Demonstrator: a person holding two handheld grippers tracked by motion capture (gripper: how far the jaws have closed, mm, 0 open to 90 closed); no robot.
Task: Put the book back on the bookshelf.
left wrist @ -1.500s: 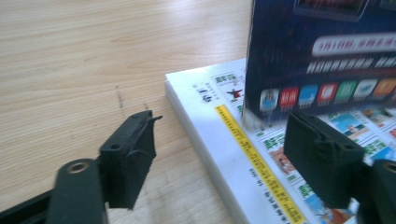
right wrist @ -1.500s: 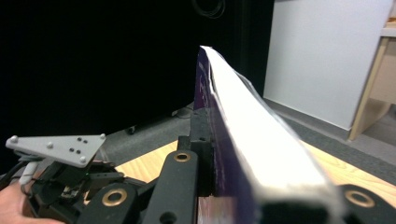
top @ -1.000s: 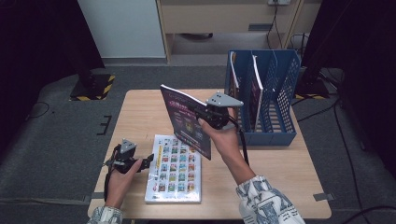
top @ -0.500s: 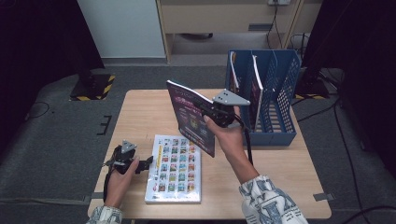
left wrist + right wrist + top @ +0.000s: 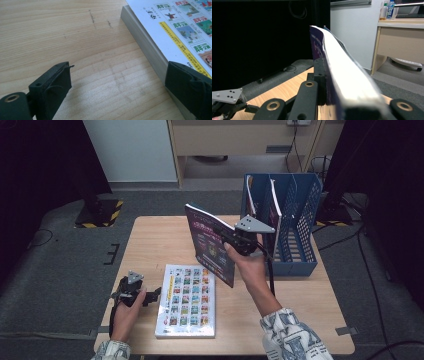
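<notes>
Above the table, right forearm comes up from the bottom edge with the wrist cocked, right gripper raised mid-air, jaws pointing left and pressed onto the purple book, pinching it at its right edge. Book stands nearly upright off the tabletop, cover facing the person, top corner tilted away; in the right gripper view its page block runs straight out from between the jaws, purple cover against the left jaw. Blue file rack sits just behind and right of that gripper, not touching the book. Left hand lies low on the table's near-left corner, left gripper level with the tabletop, jaws spread with nothing between them but bare wood. White book lies flat just beyond the jaw tips; in the left gripper view its page edge runs alongside the right-hand jaw, can't tell if it touches. Versus a second ago: purple book is lifted a bit higher and closer to the rack, grip unchanged; left gripper has pulled back slightly from the white book's edge, same flat pose.
</notes>
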